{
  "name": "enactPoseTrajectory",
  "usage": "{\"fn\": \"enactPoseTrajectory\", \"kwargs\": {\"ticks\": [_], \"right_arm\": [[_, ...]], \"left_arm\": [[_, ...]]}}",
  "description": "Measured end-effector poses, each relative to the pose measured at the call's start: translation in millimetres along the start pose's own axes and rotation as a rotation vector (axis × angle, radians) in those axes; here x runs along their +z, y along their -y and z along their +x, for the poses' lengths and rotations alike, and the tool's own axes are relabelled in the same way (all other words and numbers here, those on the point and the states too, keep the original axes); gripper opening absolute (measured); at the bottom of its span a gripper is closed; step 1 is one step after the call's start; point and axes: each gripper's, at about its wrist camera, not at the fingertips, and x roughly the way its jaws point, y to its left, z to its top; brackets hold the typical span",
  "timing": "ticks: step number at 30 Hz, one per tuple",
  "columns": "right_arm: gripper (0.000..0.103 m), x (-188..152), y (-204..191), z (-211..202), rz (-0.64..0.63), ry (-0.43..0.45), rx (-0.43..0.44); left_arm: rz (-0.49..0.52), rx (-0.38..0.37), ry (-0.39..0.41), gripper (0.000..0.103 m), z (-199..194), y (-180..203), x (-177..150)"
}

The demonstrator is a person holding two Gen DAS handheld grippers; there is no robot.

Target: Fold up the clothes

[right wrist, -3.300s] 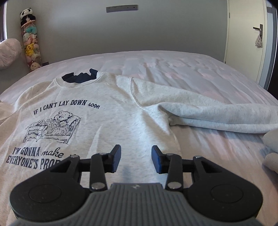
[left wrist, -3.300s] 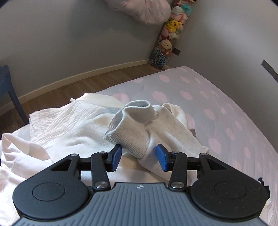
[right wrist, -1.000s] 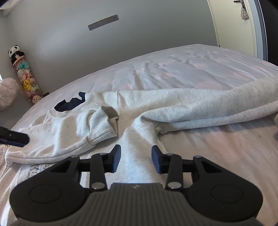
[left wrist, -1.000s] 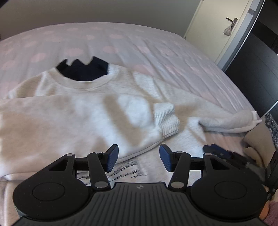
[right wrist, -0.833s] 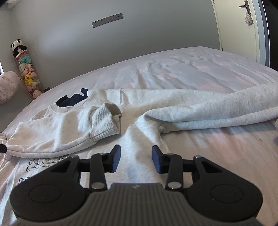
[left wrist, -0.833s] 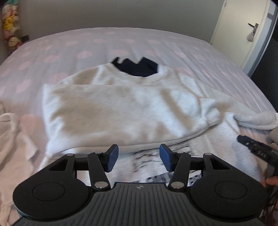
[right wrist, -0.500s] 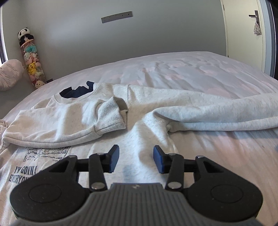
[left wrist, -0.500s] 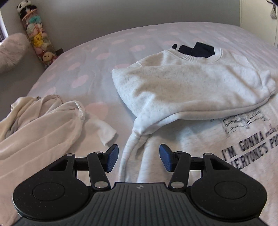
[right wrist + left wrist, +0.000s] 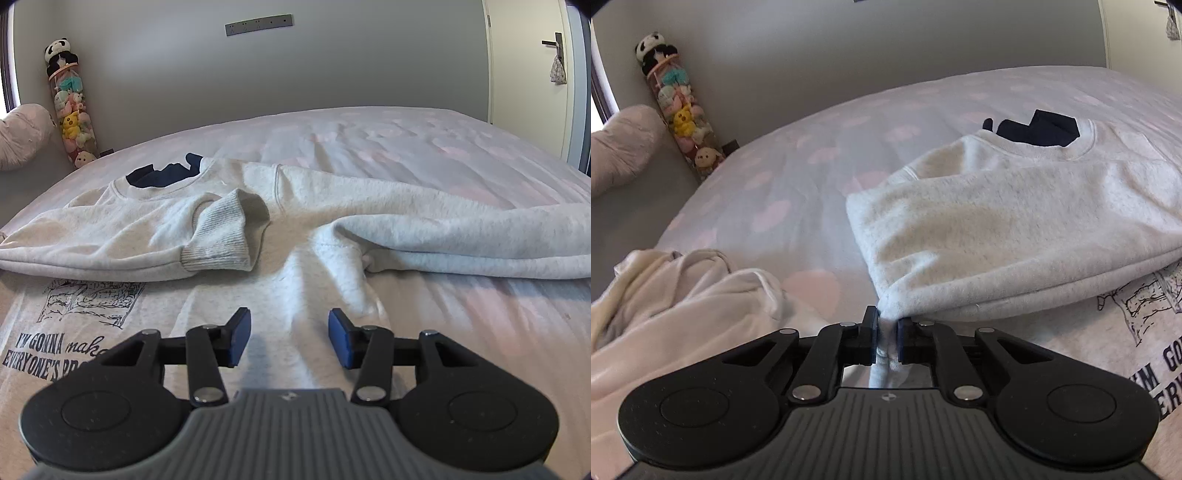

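Note:
A light grey sweatshirt (image 9: 1015,229) with a printed front lies flat on the bed. Its left sleeve is folded across the chest, the ribbed cuff (image 9: 221,236) near the middle. My left gripper (image 9: 886,328) sits at the garment's left side edge, below the folded sleeve, and its jaws are closing with a bunched fold of that edge pinched between the pads. The other sleeve (image 9: 461,236) stretches out to the right. In the right wrist view my right gripper (image 9: 290,338) hovers open over the sweatshirt (image 9: 258,295) body, nothing between its fingers.
A dark blue garment (image 9: 1038,127) shows at the neck opening. A cream pile of clothes (image 9: 676,302) lies left of the sweatshirt on the pink-spotted sheet (image 9: 775,177). A tube of plush toys (image 9: 676,107) and a pink cushion (image 9: 620,147) stand by the wall, a door (image 9: 524,74) at far right.
My left gripper swung from over the folded sleeve to the sweatshirt's left edge, dropped onto it and shut on the fabric. The right gripper stayed in place, its jaws slightly wider.

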Motion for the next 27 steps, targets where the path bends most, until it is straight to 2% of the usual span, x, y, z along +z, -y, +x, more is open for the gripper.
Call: {"fn": "enactPoseTrajectory", "kwargs": {"ticks": [3, 6, 10, 11, 14, 15, 17, 20, 22, 27], "right_arm": [[0.051, 0.2, -0.1, 0.0, -0.001, -0.002, 0.002], [0.051, 0.4, 0.7, -0.7, 0.0, -0.004, 0.0], [0.051, 1.2, 3.1, -1.4, 0.008, -0.003, -0.003], [0.051, 1.5, 3.7, -1.6, 0.012, -0.001, -0.003], [0.051, 3.5, 4.3, -3.8, 0.022, 0.009, 0.004], [0.051, 4.3, 4.6, -5.4, 0.03, 0.014, 0.011], [0.051, 7.0, 5.4, -10.3, 0.053, 0.027, 0.03], [0.06, 14.8, 8.0, -17.5, 0.097, 0.029, 0.069], [0.06, 23.2, 8.9, -16.7, 0.123, 0.006, 0.108], [0.073, 52.6, 4.2, -9.3, 0.118, -0.007, 0.161]], "left_arm": [[0.077, 0.017, -0.028, 0.007, 6.9, 3.4, -6.4], [0.091, 0.005, -0.095, 0.007, 28.8, 9.2, -15.2], [0.073, -0.015, -0.095, 0.008, 29.9, 5.1, -15.7], [0.067, -0.033, -0.1, 0.012, 25.9, 0.6, -15.4], [0.027, -0.064, -0.122, 0.035, 7.9, -18.8, -17.1], [0.013, -0.073, -0.13, 0.039, 1.3, -25.7, -17.8], [0.004, -0.059, -0.156, 0.038, -9.8, -38.0, -18.8], [-0.065, -0.087, -0.126, 0.039, -26.6, -60.6, -12.1], [-0.133, -0.11, -0.112, 0.044, -32.1, -74.4, -1.8], [-0.299, -0.198, -0.061, 0.072, -23.6, -90.3, 29.1]]}}
